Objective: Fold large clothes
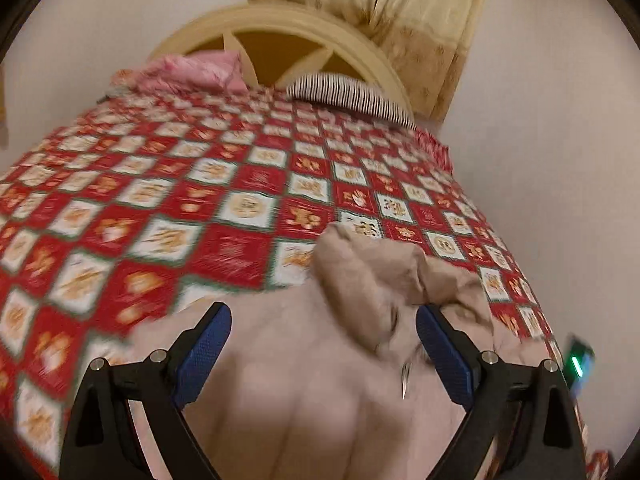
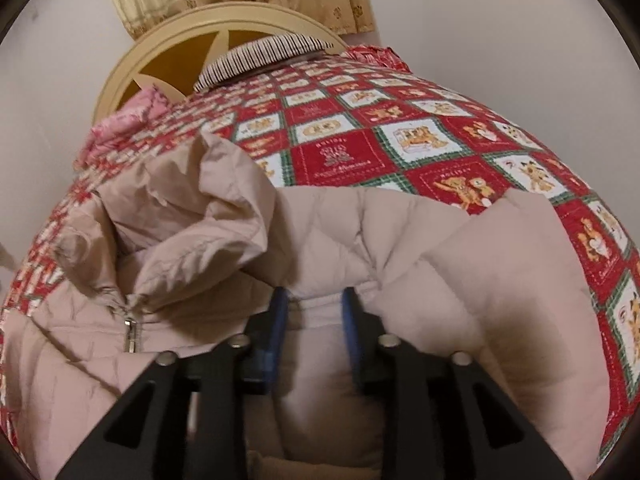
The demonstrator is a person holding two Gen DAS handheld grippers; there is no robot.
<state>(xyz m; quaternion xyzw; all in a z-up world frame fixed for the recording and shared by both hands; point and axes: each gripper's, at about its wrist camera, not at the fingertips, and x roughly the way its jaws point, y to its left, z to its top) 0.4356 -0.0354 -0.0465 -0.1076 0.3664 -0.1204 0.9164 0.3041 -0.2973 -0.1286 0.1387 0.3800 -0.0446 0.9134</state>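
Observation:
A pale pink-beige puffer jacket (image 2: 420, 256) lies on the bed, with its hood (image 2: 192, 208) bunched up and a metal zipper pull (image 2: 131, 334) below it. My right gripper (image 2: 316, 300) is shut on a fold of the jacket's padded fabric near the shoulder. In the left wrist view the jacket (image 1: 304, 372) fills the lower middle, with the hood (image 1: 372, 276) to the right. My left gripper (image 1: 323, 316) is wide open just above the jacket, holding nothing.
The bed carries a red, white and green checked quilt (image 1: 208, 200), also in the right wrist view (image 2: 400, 140). A striped pillow (image 1: 352, 96) and pink bedding (image 1: 192, 68) lie by the cream headboard (image 1: 280, 20). White walls flank the bed; curtains (image 1: 420, 8) hang behind.

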